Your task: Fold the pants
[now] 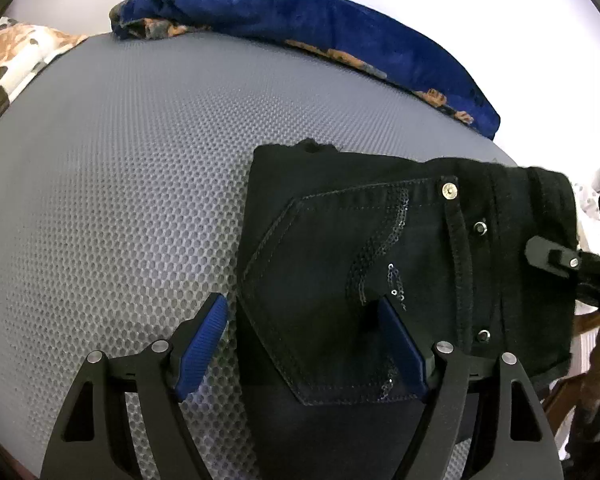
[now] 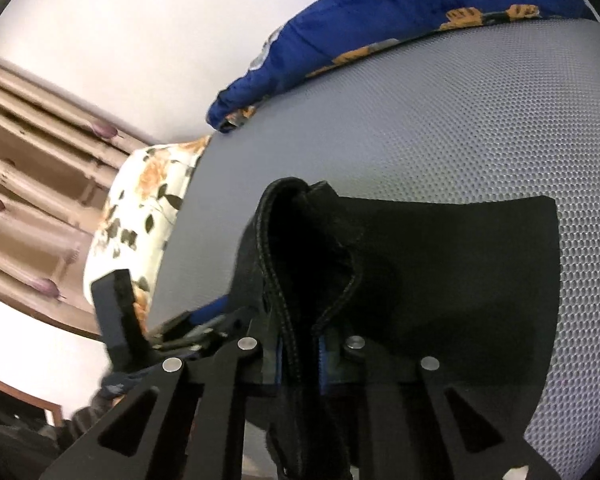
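Observation:
The black pants point(image 1: 380, 248) lie folded on the grey mesh mat point(image 1: 120, 180), back pocket with sequin trim and metal rivets facing up. My left gripper point(image 1: 304, 312) is open, its blue pads straddling the near left edge of the pants, one pad over the mat and one over the pocket. My right gripper point(image 2: 300, 354) is shut on the thick seamed edge of the pants point(image 2: 440, 272), which bunches up in front of it. The right gripper also shows in the left wrist view point(image 1: 556, 260) at the pants' right edge.
A blue floral blanket point(image 1: 320, 28) lies bunched along the mat's far edge, also in the right wrist view point(image 2: 360, 32). A white floral pillow point(image 1: 12, 64) sits at the mat's left end point(image 2: 140, 208). Beige curtains point(image 2: 32, 184) hang beyond the bed.

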Action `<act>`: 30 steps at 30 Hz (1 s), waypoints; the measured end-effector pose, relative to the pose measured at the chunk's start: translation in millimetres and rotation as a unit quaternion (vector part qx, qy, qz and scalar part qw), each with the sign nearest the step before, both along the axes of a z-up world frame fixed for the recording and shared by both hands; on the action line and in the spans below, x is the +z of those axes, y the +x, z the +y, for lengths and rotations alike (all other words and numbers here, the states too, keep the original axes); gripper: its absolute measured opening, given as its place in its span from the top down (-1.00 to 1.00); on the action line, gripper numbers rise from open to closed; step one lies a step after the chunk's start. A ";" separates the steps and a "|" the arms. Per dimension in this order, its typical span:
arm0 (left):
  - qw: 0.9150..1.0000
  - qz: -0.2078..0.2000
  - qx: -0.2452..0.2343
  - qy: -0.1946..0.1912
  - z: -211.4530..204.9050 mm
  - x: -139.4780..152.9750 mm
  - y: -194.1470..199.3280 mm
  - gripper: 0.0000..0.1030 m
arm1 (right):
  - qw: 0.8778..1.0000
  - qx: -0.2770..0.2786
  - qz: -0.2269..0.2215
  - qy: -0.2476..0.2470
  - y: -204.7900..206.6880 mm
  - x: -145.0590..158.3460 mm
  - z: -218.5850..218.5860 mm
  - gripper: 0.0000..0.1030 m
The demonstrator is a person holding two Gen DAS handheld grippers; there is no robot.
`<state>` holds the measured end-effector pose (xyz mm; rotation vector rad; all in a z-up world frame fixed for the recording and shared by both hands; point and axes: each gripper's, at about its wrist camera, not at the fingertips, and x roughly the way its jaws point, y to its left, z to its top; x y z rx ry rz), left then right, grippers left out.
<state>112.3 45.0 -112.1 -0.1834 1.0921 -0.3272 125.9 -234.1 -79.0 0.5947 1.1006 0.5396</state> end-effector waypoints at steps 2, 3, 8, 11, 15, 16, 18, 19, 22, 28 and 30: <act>1.000 -0.005 -0.002 0.000 1.5 5.0 1.3 -0.51 | 1.000 0.001 0.000 0.005 -0.4 9.4 1.7 0.77; 1.000 -0.006 -0.003 0.000 1.7 6.8 2.2 -0.51 | 1.000 0.003 -0.003 0.006 -1.1 14.2 3.1 0.77; 1.000 -0.016 -0.010 0.003 3.0 15.2 5.4 -0.51 | 1.000 0.012 -0.020 0.015 -4.0 40.9 4.5 0.78; 1.000 -0.021 -0.010 0.008 1.3 19.6 10.0 -0.50 | 0.999 0.004 -0.029 0.014 -3.7 50.3 -2.0 0.78; 1.000 -0.027 -0.011 0.005 -3.9 25.7 16.1 -0.50 | 0.999 -0.023 -0.023 0.009 -4.0 48.1 -24.6 0.78; 0.999 -0.031 -0.014 0.004 -6.8 28.9 17.3 -0.50 | 0.999 -0.033 -0.020 0.005 -4.0 44.8 -33.0 0.78; 0.999 -0.038 -0.019 0.002 -11.8 33.3 20.0 -0.51 | 0.999 -0.051 -0.008 0.006 -3.8 37.2 -47.2 0.78; 0.999 -0.042 -0.022 0.001 -14.9 35.3 21.0 -0.51 | 0.998 -0.062 -0.002 0.003 -4.7 31.4 -55.8 0.78; 0.998 -0.053 -0.038 -0.008 -26.4 41.6 20.8 -0.50 | 0.996 -0.083 0.020 -0.005 -5.2 13.9 -73.6 0.78; 0.995 -0.060 -0.078 -0.018 -52.0 43.6 15.6 -0.50 | 0.991 -0.120 0.062 -0.019 -1.7 -28.6 -98.4 0.79; 0.994 -0.062 -0.091 -0.019 -59.3 43.3 14.3 -0.51 | 0.989 -0.125 0.072 -0.024 -0.7 -43.7 -102.7 0.80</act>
